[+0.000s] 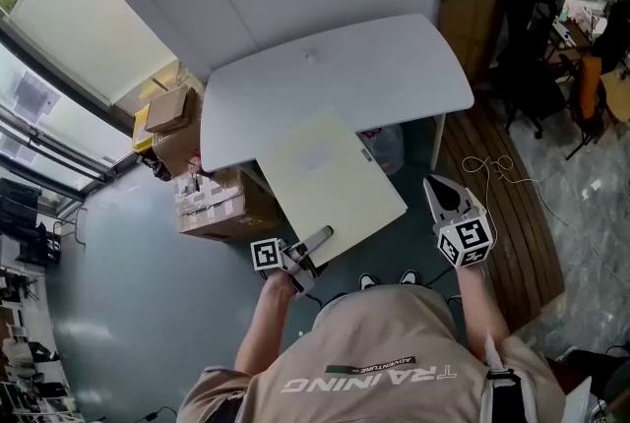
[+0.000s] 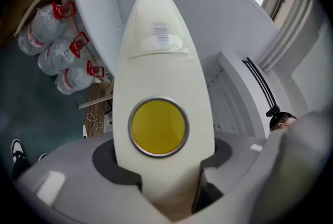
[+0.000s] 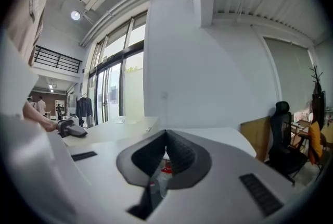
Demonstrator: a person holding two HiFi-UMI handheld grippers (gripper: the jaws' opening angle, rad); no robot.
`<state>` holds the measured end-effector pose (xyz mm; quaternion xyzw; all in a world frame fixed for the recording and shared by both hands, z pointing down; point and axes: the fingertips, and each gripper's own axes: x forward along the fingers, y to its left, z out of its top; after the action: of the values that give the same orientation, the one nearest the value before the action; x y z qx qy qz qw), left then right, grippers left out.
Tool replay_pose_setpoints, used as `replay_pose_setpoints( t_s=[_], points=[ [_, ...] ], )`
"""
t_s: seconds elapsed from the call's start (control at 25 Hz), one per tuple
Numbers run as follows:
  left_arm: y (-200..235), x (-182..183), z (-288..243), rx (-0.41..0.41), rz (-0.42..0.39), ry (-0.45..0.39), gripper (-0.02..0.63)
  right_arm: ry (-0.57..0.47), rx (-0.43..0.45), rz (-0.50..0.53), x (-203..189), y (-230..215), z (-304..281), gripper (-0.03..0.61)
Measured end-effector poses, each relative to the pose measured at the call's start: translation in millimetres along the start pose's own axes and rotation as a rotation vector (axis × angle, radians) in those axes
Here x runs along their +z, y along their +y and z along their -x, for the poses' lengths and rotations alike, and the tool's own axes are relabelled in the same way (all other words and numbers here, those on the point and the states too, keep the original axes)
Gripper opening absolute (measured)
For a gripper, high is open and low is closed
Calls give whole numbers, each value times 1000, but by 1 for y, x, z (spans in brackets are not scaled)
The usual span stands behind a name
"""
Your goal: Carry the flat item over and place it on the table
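Left gripper [image 1: 297, 257]: nearest the body, jaws pinching the near edge of the board [image 1: 325, 177], held level, likely so it lands flat.
Right gripper [image 1: 445, 197]: jaws pressed together, empty, kept clear alongside.
Board: far end overlaps the table [image 1: 394, 67] edge; contact uncertain, most still overhanging.
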<state>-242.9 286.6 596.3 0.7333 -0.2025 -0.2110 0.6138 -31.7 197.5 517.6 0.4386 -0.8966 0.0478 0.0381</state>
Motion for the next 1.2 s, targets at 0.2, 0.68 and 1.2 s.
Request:
replay_pose_setpoints(
  t_s=[0.2,0.68,1.2],
  points=[
    [7,8,3,-11,17,22,290,9,12,32,2,12,-10,6],
    [27,14,-38,-49,71,133,290,-3,-111,36,1,-24,2,6],
    [34,61,-191,-39,50,170,290,-26,-130,20,2,-178,-37,6]
  ],
)
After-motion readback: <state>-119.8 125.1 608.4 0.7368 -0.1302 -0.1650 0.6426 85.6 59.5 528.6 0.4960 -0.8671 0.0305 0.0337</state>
